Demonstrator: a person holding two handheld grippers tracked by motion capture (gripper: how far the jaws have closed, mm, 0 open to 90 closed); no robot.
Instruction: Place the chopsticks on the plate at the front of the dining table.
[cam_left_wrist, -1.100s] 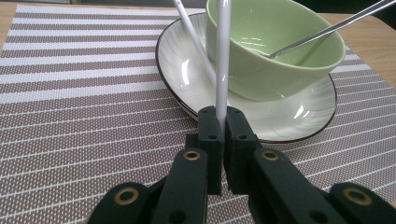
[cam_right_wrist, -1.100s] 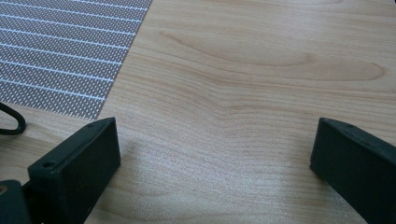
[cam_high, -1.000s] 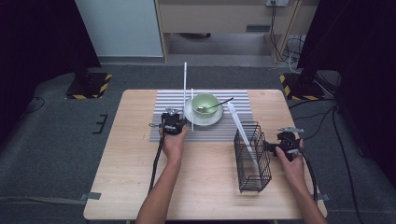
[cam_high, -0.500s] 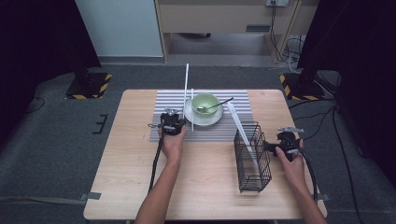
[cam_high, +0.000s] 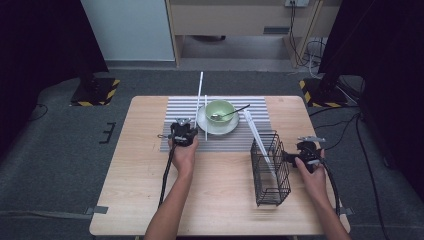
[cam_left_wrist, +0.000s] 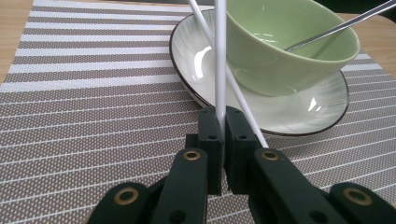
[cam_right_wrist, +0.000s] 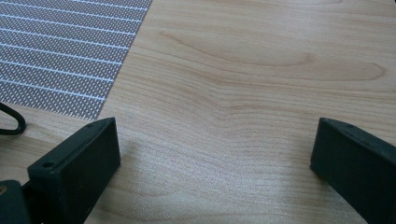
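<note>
While the left gripper (cam_left_wrist: 223, 140) stands clenched on a white chopstick (cam_left_wrist: 220, 56) at the mat's (cam_high: 150, 142) 8 o'clock side, the stick rises nearly upright, close by the plate (cam_left_wrist: 322, 116). A second chopstick (cam_left_wrist: 243, 102) lies crossed behind it, resting on the plate rim against the green bowl (cam_left_wrist: 289, 51), which holds a spoon (cam_high: 230, 113). At 4 o'clock on the table (cam_high: 220, 210) stands a wire basket (cam_high: 270, 170) with another white stick (cam_high: 256, 137) leaning in it. The right gripper (cam_right_wrist: 215, 154) sits beside the basket, released, jaws wide over bare wood. Risk, in my judgement: the grip is narrow and low on the stick, so any swing could pivot it, strike the bowl, or dislodge the crossed stick.
</note>
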